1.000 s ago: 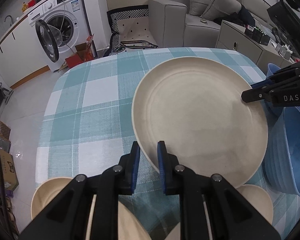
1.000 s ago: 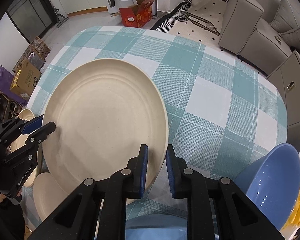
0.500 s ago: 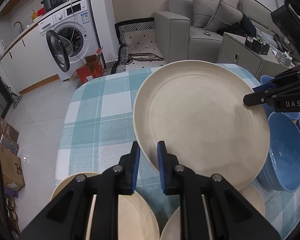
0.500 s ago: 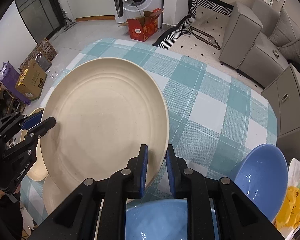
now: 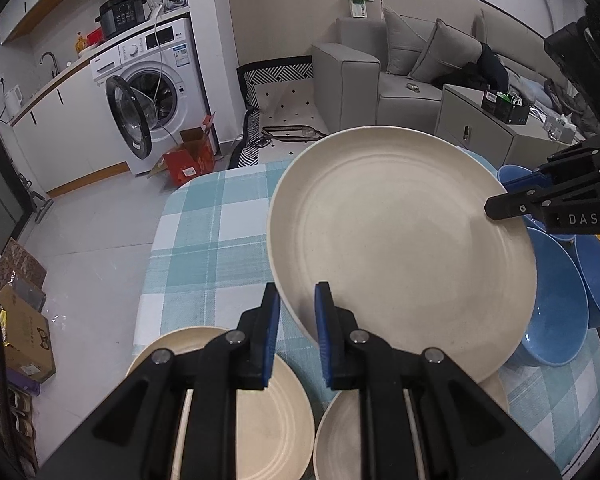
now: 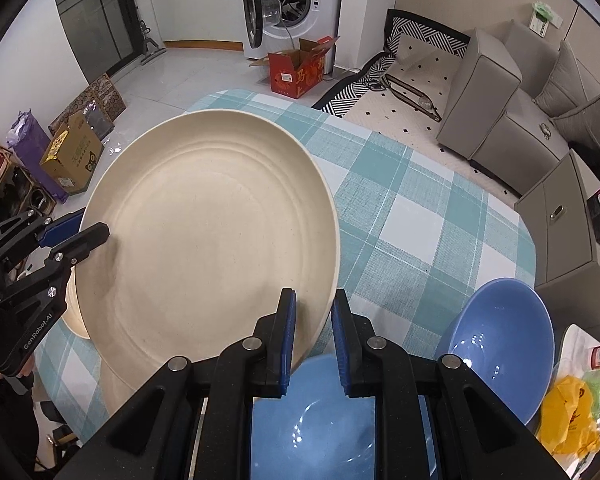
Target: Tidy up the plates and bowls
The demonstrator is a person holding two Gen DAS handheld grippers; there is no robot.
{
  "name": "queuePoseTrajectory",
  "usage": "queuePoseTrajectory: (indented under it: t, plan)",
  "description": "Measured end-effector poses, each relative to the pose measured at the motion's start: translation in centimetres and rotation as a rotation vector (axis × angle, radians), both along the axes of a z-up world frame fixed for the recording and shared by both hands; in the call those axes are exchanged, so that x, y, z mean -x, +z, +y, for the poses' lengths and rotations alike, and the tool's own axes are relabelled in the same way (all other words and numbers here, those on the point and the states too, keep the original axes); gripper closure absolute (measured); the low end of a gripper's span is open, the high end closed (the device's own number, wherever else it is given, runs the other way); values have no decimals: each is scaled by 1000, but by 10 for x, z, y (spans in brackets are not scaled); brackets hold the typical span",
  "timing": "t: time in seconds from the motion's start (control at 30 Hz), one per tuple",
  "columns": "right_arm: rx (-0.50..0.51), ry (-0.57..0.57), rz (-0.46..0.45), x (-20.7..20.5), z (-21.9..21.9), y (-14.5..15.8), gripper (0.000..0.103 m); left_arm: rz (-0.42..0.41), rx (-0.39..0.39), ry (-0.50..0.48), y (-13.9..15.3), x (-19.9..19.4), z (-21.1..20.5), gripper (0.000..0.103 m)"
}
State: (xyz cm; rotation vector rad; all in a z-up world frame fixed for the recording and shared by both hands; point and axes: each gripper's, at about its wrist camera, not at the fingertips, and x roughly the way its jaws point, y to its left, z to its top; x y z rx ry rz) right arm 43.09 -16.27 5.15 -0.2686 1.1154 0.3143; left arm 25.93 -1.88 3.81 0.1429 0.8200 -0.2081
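Plate (image 5: 400,248) hangs above the checked table (image 5: 204,232), left gripper (image 5: 296,340) clamped on its 7 o'clock rim, right gripper (image 6: 312,340) on the opposite edge. Best kept level, both hands moving together toward the small plates (image 5: 268,408).

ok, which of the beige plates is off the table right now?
The large beige round plate, clamped at opposite rims by the left gripper and right gripper. The smaller beige plates lie flat on the checked tablecloth.
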Motion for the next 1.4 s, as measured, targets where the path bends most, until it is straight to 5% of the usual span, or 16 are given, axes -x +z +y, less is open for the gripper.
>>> queuePoseTrajectory:
  t: [0.6,1.4]
  plan:
    - [15,66,-75,61,18,26,85,-54,9,34,18,45,15,87]
    - [41,112,-90,108,23,3,85,-59,-18,31,8,88,17,87]
